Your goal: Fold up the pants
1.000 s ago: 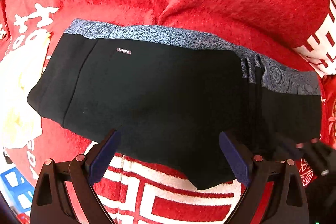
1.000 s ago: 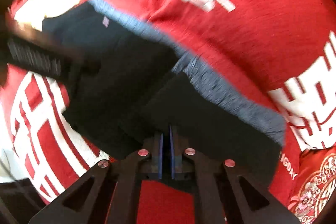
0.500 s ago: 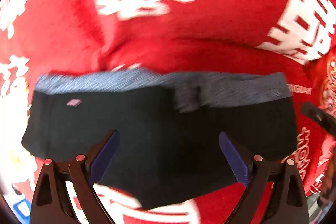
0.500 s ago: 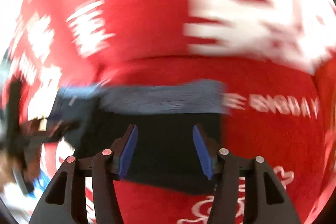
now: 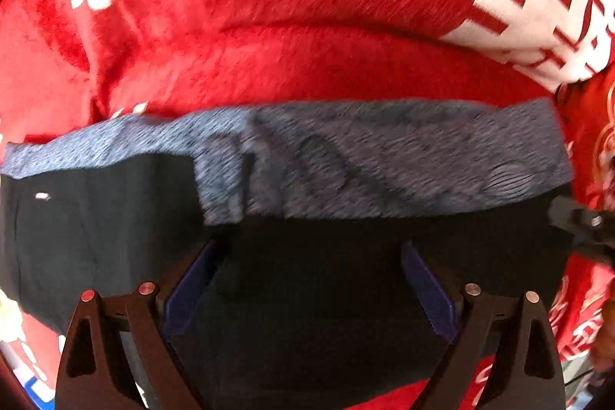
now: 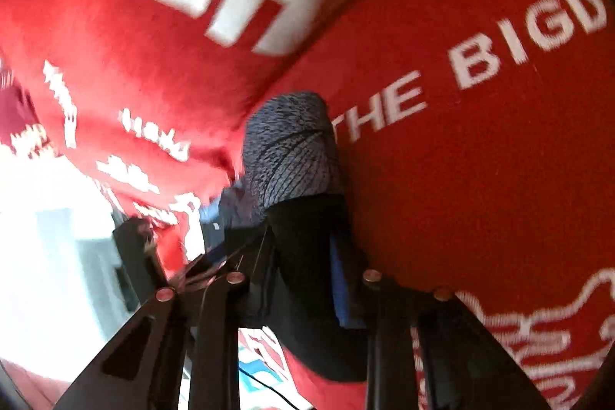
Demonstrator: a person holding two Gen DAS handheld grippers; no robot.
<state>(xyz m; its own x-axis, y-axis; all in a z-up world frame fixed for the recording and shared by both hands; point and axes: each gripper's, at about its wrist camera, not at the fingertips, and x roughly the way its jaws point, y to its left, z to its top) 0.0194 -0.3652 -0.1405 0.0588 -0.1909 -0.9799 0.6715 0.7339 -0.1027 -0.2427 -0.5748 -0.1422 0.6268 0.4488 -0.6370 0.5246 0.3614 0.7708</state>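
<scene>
Red plush blanket with white printed characters (image 5: 307,56) fills both views and carries everything; whether it covers a bed or a table cannot be told. On it lie the folded black pants with a blue-grey patterned waistband (image 5: 115,237), their long axis running left to right across the left wrist view, the waistband (image 5: 384,160) along the far edge and the black cloth toward the camera. That axis is what the next move turns on: the garment lies straight ahead of and below the left gripper (image 5: 307,279), which points steeply down over the black cloth, while the right-hand end of the stack is the one the right gripper (image 6: 303,256) has reached, so the right hand looks the nearer to the working end. In the right wrist view the pants (image 6: 307,275) are seen end-on, as a narrow bundle running away from the camera between the two fingers, the waistband farthest off. The left gripper stands released, jaws wide and not pressing on anything. The right gripper's jaws are closing with the black cloth between them; its blue pad (image 6: 340,287) lies against the fabric on one side, and it appears to be clenching the stacked layers, tilted and slanting downward. Small white label (image 5: 41,196) sits near the left end.
</scene>
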